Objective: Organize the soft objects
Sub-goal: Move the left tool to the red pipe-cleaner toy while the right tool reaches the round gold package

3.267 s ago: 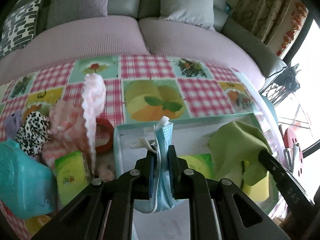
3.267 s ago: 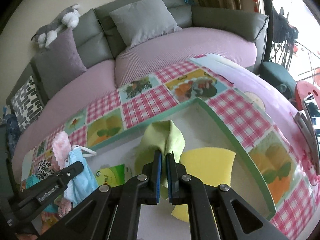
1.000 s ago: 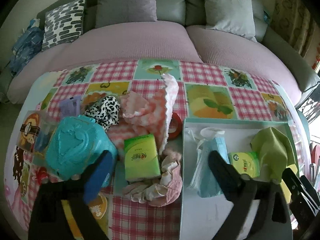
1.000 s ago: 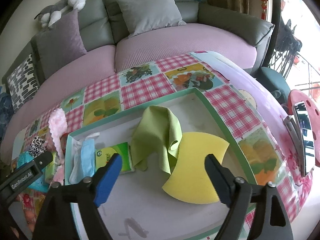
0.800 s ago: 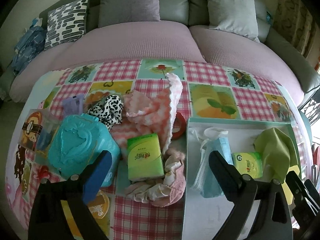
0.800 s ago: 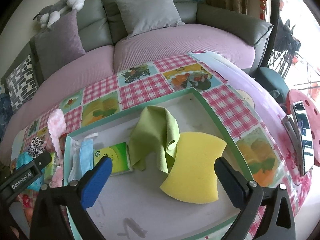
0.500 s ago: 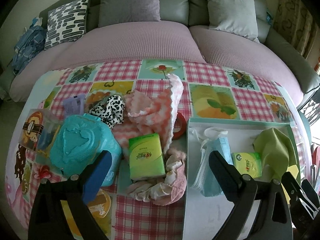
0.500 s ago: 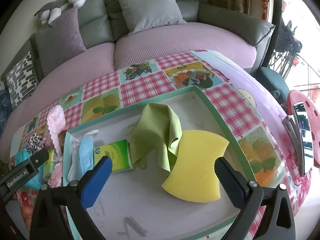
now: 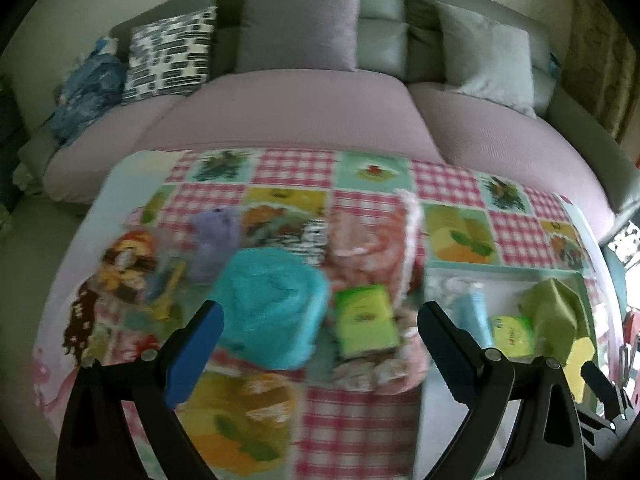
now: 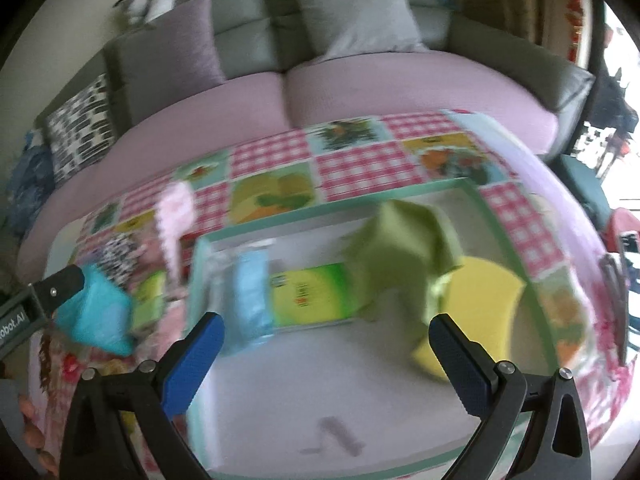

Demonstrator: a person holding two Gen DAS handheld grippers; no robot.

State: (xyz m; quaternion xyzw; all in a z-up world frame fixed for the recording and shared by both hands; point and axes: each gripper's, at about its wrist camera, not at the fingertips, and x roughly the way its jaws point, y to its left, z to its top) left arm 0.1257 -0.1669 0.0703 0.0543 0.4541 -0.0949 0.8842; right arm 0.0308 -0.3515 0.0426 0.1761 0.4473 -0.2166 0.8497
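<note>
Both views shifted left; table items [image 9: 276, 312] blurred

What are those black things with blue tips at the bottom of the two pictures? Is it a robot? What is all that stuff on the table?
No robot here. A person holds one pair of tongs in each hand, and a small camera on each pair looks forward along its fingers. One picture comes from the left tongs, the other from the right tongs. Both pairs are wide open and hold nothing.

The checked tablecloth carries a shallow tray. In the tray lie a blue face mask, a green tissue pack, a green cloth and a yellow sponge. Beside the tray waits a blurry pile: something turquoise, another tissue pack and pink fluffy cloth. Behind stands a sofa.
</note>
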